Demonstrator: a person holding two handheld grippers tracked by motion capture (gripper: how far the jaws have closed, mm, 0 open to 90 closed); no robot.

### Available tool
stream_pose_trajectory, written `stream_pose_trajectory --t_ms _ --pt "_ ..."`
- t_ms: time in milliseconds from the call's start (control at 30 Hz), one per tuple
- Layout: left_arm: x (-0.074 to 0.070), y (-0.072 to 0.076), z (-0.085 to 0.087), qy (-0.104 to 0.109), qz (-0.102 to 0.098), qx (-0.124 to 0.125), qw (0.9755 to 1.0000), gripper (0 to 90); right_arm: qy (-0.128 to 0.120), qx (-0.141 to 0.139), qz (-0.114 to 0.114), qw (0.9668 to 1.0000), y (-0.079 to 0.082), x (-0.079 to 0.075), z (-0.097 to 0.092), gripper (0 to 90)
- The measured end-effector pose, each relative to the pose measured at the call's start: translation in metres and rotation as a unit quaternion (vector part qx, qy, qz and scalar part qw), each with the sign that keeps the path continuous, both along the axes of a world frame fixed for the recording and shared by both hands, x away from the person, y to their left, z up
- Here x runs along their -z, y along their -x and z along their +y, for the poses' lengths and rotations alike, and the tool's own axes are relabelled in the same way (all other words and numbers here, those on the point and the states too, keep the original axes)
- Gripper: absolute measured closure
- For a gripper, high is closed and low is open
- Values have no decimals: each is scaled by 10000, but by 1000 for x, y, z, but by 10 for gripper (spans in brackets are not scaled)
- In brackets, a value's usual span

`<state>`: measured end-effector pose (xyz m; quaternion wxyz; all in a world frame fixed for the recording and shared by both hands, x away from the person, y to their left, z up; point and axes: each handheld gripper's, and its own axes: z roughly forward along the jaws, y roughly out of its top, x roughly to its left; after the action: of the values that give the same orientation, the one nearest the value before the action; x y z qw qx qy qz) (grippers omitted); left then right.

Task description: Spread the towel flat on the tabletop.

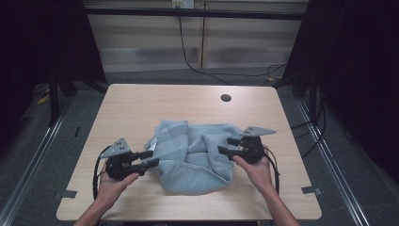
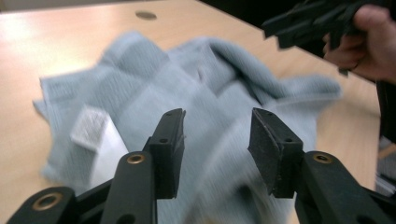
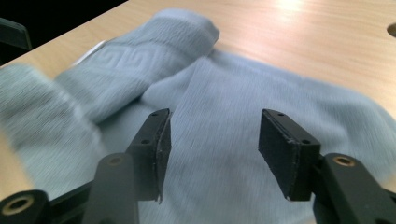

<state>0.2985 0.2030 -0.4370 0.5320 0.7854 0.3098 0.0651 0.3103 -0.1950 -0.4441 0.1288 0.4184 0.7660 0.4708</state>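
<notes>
Dark curtains hem in the pale wooden table [image 1: 141, 103], where a person stands with a gripper in each hand. Both tools are released: the left gripper [image 1: 151, 158] has its jaws parted with nothing between them, its tips just at the cloth's left edge, and the right gripper [image 1: 227, 145] likewise gapes over the right edge, pads off the fabric. Between them lies a light blue towel [image 1: 193, 155], rumpled and half folded over itself, near the middle of the table and somewhat toward the front edge; a white label [image 2: 89, 128] shows on one flap. Farther back, a round cable hole [image 1: 226, 98] sits near the rear edge. My guess is that a fold or a smoothing-out is under way and the cloth has been let go. Next, each hand would need to find a corner or hem and pinch it cleanly.
</notes>
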Motion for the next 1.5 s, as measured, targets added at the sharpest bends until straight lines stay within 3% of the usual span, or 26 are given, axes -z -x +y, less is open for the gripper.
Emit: stream_pose_trajectory --t_ms 67,100,200,233,267,300,400,467,533,567,600,667,733,800,833,1033,1233,1367,1500 --pt "1 -8 -3 4 11 -53 10000 514 -40 -57 27 10000 -9 1 5 414" --pt "7 -24 -12 -151 108 -171 9997 494 -44 -85 37 9999 -25 1 14 391" --pt "29 -41 -28 -639 258 -188 9974 426 -71 -142 139 9998 -47 6 28 357" --pt "29 -41 -28 -639 258 -188 9974 411 -71 -142 139 9998 -47 6 28 357" --pt "42 -42 -35 -873 252 -121 9958 381 -6 -259 264 9993 -58 12 37 324" --pt "45 -40 -38 -1052 221 -10 9942 350 63 -276 346 9990 -61 16 41 319" --pt "48 -37 -39 -1057 204 31 9942 306 131 -315 488 9982 -65 26 46 324" --pt "52 -33 -39 -1149 228 94 9931 300 343 -393 748 9958 -61 43 51 454" --pt "54 -28 -41 -1405 94 69 9900 326 559 -310 728 9953 -53 50 52 598" --pt "54 -28 -41 -1405 94 69 9900 359 529 -299 683 9958 -49 50 50 661" --pt "51 -23 -43 -1665 -43 106 9860 422 537 -266 623 9963 -46 49 48 712" --pt "45 -20 -43 -1768 -150 219 9839 593 549 -202 509 9970 -43 43 42 757" --pt "43 -19 -41 -1759 -171 230 9840 753 525 -97 431 9976 -39 36 35 768" --pt "41 -19 -38 -1660 -173 154 9858 787 515 -17 361 9980 -36 30 29 769" --pt "41 -19 -38 -1660 -173 154 9858 794 495 25 320 9983 -34 28 26 769" --pt "26 -22 -14 -1235 -248 -252 9917 806 442 374 126 9982 -27 15 4 768" --pt "17 -20 12 -939 -183 -609 9935 808 328 768 25 9965 -15 5 -25 754" --pt "18 -11 19 -825 -47 -628 9946 808 425 899 48 9950 -3 3 -36 743" --pt "21 12 30 -885 -17 -400 9953 804 540 904 159 9943 23 12 -49 725"
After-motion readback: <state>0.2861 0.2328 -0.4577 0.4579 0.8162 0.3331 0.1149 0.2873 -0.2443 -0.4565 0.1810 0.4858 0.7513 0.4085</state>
